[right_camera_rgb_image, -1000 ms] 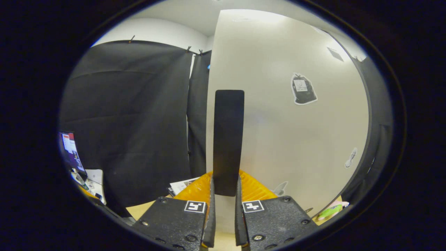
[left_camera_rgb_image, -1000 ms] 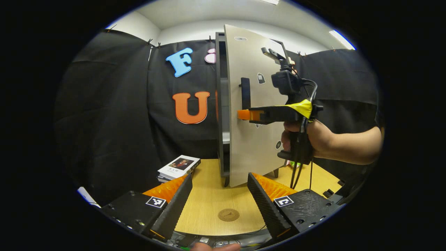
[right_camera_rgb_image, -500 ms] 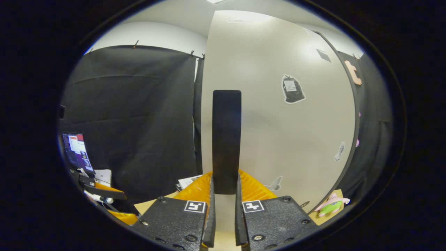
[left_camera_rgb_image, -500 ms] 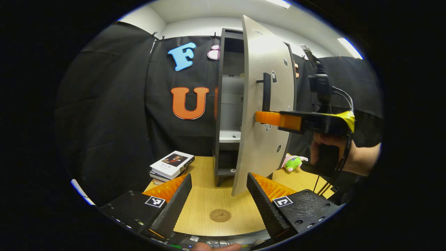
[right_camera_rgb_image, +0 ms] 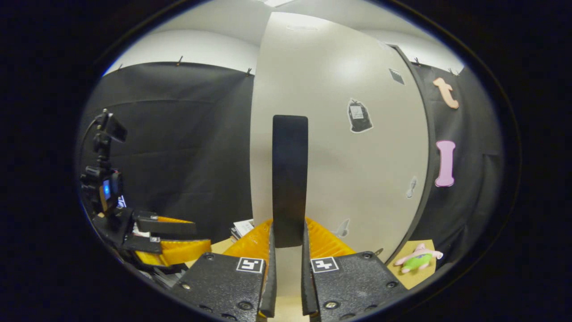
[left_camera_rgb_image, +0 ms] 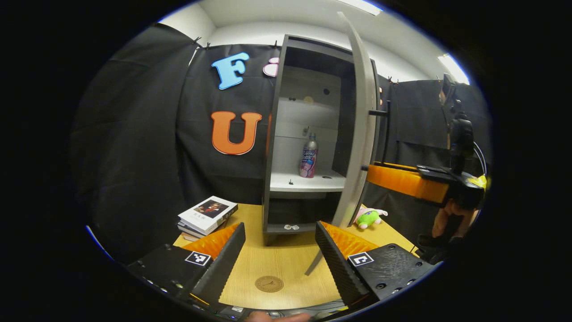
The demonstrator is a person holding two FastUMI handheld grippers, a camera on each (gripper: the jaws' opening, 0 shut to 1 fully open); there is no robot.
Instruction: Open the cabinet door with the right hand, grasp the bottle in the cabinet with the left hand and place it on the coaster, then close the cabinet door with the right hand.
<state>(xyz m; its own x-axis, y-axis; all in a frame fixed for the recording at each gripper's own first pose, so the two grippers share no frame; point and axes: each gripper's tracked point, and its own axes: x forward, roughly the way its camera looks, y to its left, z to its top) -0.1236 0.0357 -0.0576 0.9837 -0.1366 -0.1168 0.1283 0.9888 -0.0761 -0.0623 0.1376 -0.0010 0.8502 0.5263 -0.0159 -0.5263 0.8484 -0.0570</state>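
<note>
— With the door (left_camera_rgb_image: 357,129) swung this far, where is the bottle (left_camera_rgb_image: 308,156) from you?

— Straight ahead of my left gripper (left_camera_rgb_image: 279,255) and higher, upright on the cabinet's (left_camera_rgb_image: 279,134) middle shelf, toward the shelf's right side. Its long axis is vertical, so I judge a level, sideways pinch suits it. My left fingers are spread wide with nothing between them.

— And your right?

— My right gripper (right_camera_rgb_image: 288,268) is clenched on the door's handle (right_camera_rgb_image: 290,179), outside the cabinet, so the left is the nearer one. The coaster (left_camera_rgb_image: 269,283) lies on the table in front of the cabinet.

— What differs between views?

— My left gripper view gives the cabinet's inside; my right gripper view gives the door's outer face and, I think, my left gripper beyond the door.
</note>
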